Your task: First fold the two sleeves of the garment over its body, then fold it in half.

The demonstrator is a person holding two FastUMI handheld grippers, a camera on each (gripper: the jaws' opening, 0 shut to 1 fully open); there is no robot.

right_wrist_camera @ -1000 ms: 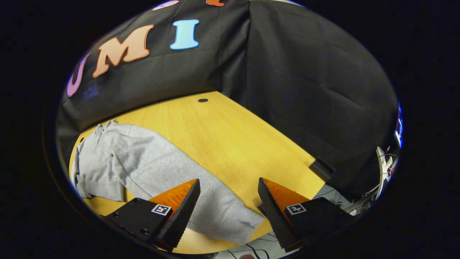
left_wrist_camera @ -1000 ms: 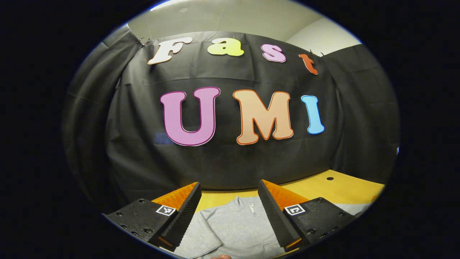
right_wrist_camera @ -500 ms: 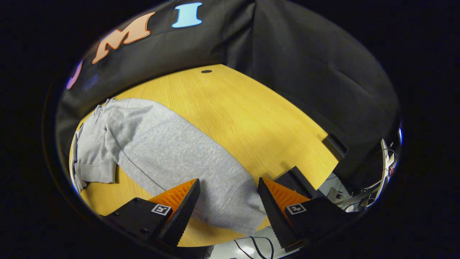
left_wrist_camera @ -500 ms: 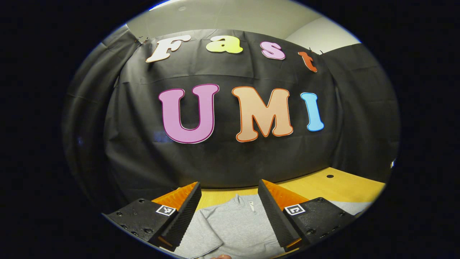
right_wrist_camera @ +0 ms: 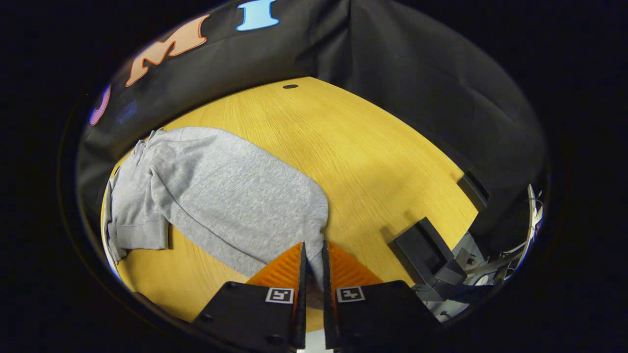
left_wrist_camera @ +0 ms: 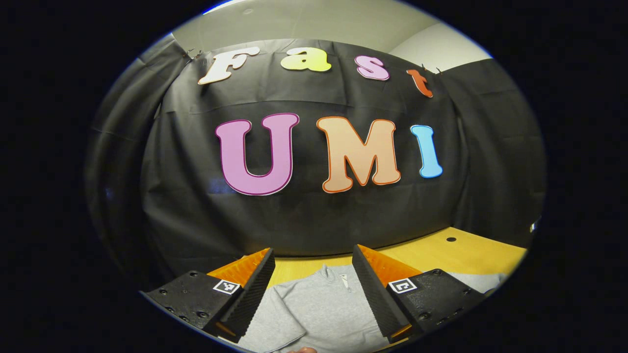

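Observation:
A grey sweatshirt (right_wrist_camera: 147, 196) lies on the yellow wooden table (right_wrist_camera: 353, 157), its collar toward the black wall. One long sleeve (right_wrist_camera: 245, 196) runs from the shoulder toward me. My right gripper (right_wrist_camera: 312, 260) is shut on the cuff end of that sleeve, with grey cloth pinched between the orange fingers (right_wrist_camera: 282, 267). In the left gripper view, the sweatshirt's collar and chest (left_wrist_camera: 321, 304) show between the fingers of my left gripper (left_wrist_camera: 312, 274), which stands open above the cloth. A folded sleeve (left_wrist_camera: 274, 326) lies at the lower left there.
A black clamp block (right_wrist_camera: 424, 247) sits at the table's near right edge, with cables (right_wrist_camera: 490, 264) beyond it. A small round hole (right_wrist_camera: 290, 87) marks the table's far corner. Bare wood spreads to the right of the garment.
My right gripper has gone from wide open to shut on the sleeve's end, having dropped closer to the table. The left gripper has barely moved.

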